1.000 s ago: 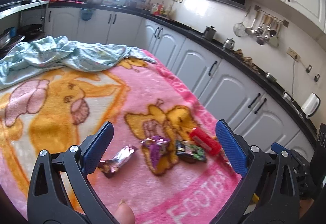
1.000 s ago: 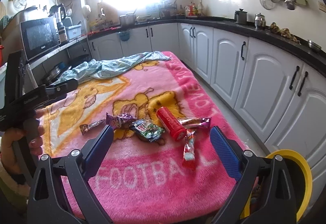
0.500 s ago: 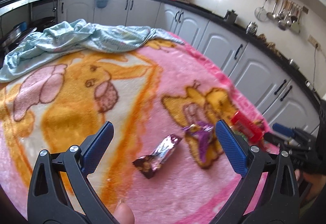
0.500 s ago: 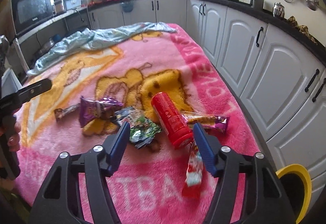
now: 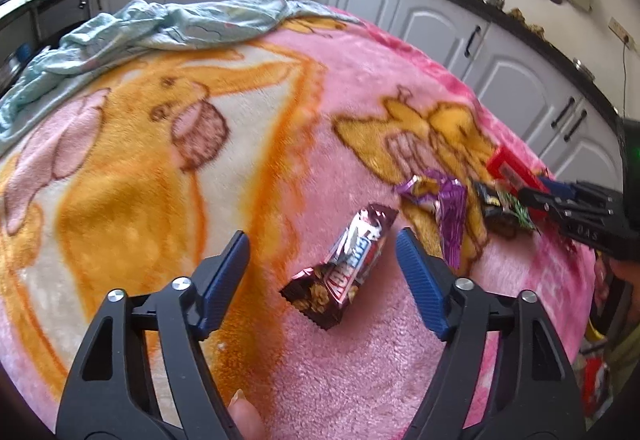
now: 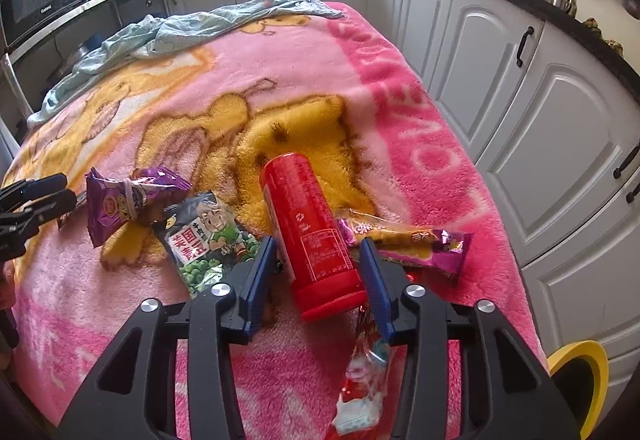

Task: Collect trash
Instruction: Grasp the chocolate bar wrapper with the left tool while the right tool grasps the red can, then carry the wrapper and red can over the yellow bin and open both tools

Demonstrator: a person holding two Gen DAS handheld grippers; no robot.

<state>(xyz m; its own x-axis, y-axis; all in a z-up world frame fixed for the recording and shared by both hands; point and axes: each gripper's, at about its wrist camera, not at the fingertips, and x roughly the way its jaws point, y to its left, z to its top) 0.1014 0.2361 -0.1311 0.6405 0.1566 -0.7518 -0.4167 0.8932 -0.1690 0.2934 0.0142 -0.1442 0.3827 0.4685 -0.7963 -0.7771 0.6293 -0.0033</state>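
Left gripper [image 5: 322,260], viewed along its blue-padded fingers, hangs over a brown candy-bar wrapper [image 5: 344,266] that lies flat on the pink cartoon blanket [image 5: 160,168]. Its jaws are closing, moderately wide, with the wrapper lying between them; neither pad touches it. A fingertip of the person shows at the bottom edge of this view.

Right gripper [image 6: 316,272] straddles the lower end of a red cylindrical can [image 6: 310,236] that lies on its side on the blanket, cap end toward the camera. Its jaws are closing and stand narrow; the right pad lies against the can's side, while a sliver of gap shows at the left pad.

Other trash on the blanket: a green pea-snack packet [image 6: 204,240] just left of the can, a purple snack bag [image 6: 124,200] farther left, an orange-and-purple bar wrapper [image 6: 404,240] touching the can's right side, and a red-and-clear wrapper [image 6: 364,384] below the right jaw. A crumpled pale-blue cloth [image 6: 192,28] lies at the blanket's far end. A yellow-rimmed bin [image 6: 580,368] shows at the lower right, off the blanket.
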